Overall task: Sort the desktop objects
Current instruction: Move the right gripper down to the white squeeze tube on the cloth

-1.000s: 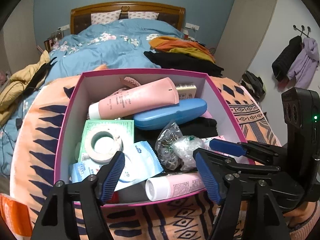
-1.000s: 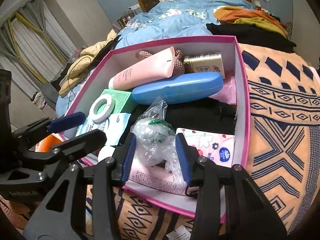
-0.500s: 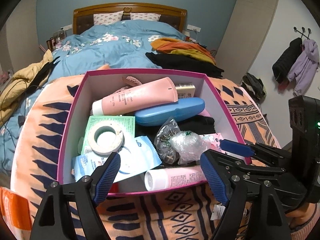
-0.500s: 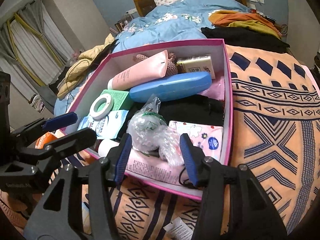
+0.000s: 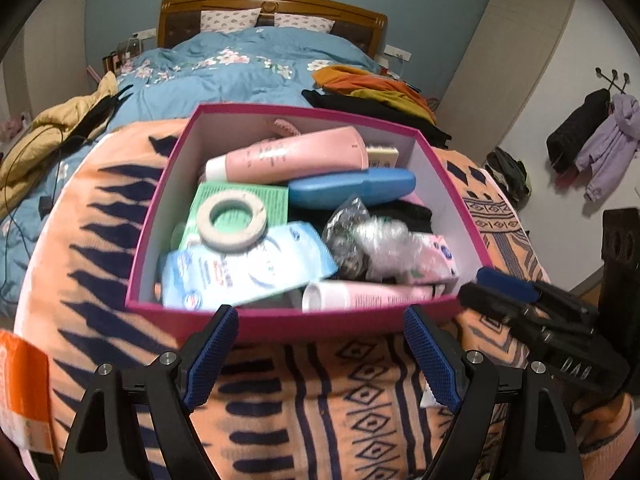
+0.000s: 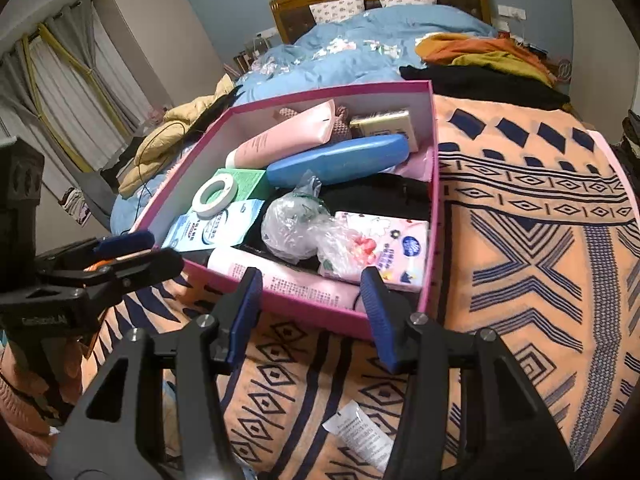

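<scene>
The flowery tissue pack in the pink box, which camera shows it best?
The right wrist view. There the tissue pack lies near the box's right wall, its printed top mostly clear, with only a plastic bag over its left end. In the left wrist view it is blurred and mostly hidden behind that bag.

A pink box point(image 6: 434, 184) sits open on the patterned blanket point(image 6: 520, 216), crammed with a pink tube point(image 6: 288, 136), blue case point(image 6: 340, 160), tape roll point(image 6: 214, 198) and what looks like crumpled plastic bags point(image 6: 292, 228).
</scene>
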`<state>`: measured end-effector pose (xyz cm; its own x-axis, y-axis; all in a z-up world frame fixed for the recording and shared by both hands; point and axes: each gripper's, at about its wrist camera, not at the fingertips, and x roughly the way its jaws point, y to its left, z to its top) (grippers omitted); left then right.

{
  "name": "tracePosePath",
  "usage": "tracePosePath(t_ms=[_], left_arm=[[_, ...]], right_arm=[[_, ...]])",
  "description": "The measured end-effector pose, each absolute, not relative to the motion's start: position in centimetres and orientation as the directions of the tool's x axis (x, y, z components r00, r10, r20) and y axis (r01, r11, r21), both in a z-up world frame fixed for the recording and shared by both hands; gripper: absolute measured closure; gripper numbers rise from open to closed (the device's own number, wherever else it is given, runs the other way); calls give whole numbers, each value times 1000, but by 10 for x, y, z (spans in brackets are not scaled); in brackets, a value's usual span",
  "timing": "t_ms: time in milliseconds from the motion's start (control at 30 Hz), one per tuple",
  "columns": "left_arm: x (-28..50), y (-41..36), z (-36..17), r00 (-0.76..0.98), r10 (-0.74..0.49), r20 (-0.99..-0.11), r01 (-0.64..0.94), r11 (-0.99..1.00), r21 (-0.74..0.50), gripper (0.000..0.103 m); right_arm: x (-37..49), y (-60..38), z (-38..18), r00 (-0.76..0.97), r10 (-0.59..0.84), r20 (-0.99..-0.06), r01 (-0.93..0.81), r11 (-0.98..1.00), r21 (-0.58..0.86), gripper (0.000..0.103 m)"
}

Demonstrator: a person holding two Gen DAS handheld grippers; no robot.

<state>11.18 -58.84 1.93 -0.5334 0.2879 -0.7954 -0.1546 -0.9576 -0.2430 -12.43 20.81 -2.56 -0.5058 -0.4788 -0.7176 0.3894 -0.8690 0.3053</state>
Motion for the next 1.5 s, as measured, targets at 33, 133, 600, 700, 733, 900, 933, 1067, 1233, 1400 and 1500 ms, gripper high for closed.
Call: tracePosePath(t_ms=[33,133,600,700,733,900,933,1067,1233,1400,1500], left_arm=[[115,-589,18,-529,290,-798,-154,-957,-246,17],[126,-590,15,-513,302,-803,-160,-953,-256,17],[161,-527,-35,-283,398,-872,-316,-898,-307,17],[161,-510,-41,-256,398,-881,-358,-886,-296,17],[161,-504,-42,-246,399,-883,-372,-880,-295,17],[156,-482,-52,-208,404,-891,-421,-859,-291,17],[154,-478,-54,-200,403,-893,-426,-856,-292,17],[151,-462,-62,-183,394,-901,-450,-848,-279,17],[149,-452,-71,-156,381,-911,-484,-834,-265,17],[147,-449,-75,-126,403,-906,-489,-820,-297,17],[147,-449,-75,-113,421,-900,-490,-811,-318,17]], right_arm=[[-121,211,-24,-509,-484,-712,389,-867,311,50],[-116,217,-20,-515,-488,-705,387,-866,316,50],[-72,259,-67,-420,-457,-784,280,-887,367,49],[-61,276,-78,-406,-443,-799,227,-896,381,49],[-58,282,-82,-403,-442,-802,207,-897,391,49],[-44,306,-96,-386,-447,-807,119,-891,437,49],[-42,310,-98,-383,-449,-807,102,-889,446,49],[-35,322,-109,-367,-463,-807,49,-876,480,49],[-31,325,-120,-351,-481,-803,23,-862,506,49],[-31,329,-128,-356,-516,-779,-5,-833,553,49],[-32,329,-127,-361,-521,-773,-5,-828,560,50]])
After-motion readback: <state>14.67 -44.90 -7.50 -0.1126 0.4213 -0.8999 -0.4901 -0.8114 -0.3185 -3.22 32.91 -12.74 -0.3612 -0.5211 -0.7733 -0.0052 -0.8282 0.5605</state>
